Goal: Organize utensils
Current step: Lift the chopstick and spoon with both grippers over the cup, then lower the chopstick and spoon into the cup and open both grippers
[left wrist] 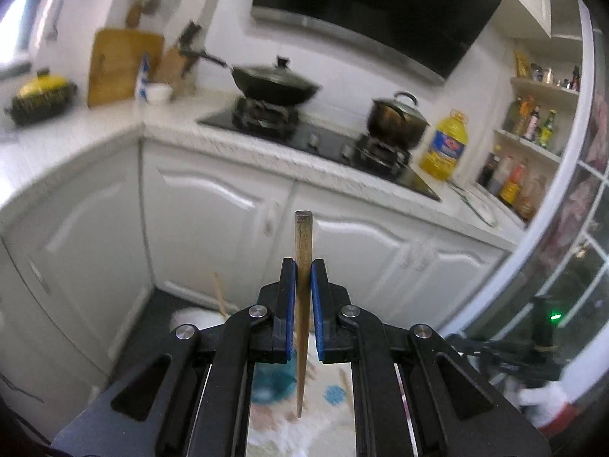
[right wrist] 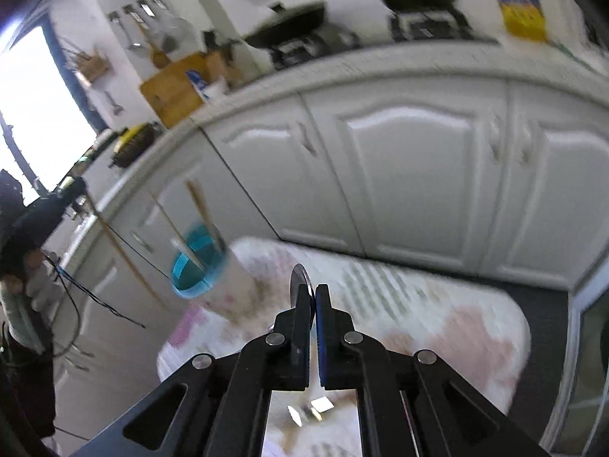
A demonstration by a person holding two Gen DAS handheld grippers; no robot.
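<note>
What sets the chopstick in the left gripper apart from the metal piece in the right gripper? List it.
1. The chopstick is brown wood; the metal piece is shiny.
2. The chopstick is a long thin rod reaching well above and below the left gripper; the metal piece shows only a rounded flat end above the right gripper.
Shared: each is clamped upright between shut jaws.

No legible text, brand, number or sign is found in either view. The yellow oil bottle (left wrist: 444,146) on the worktop (left wrist: 171,122) carries a blue and red label, its print too blurred to read. The bottles on the shelf (left wrist: 533,144) bear labels too small to make out. In the right wrist view the same label is smeared.
</note>
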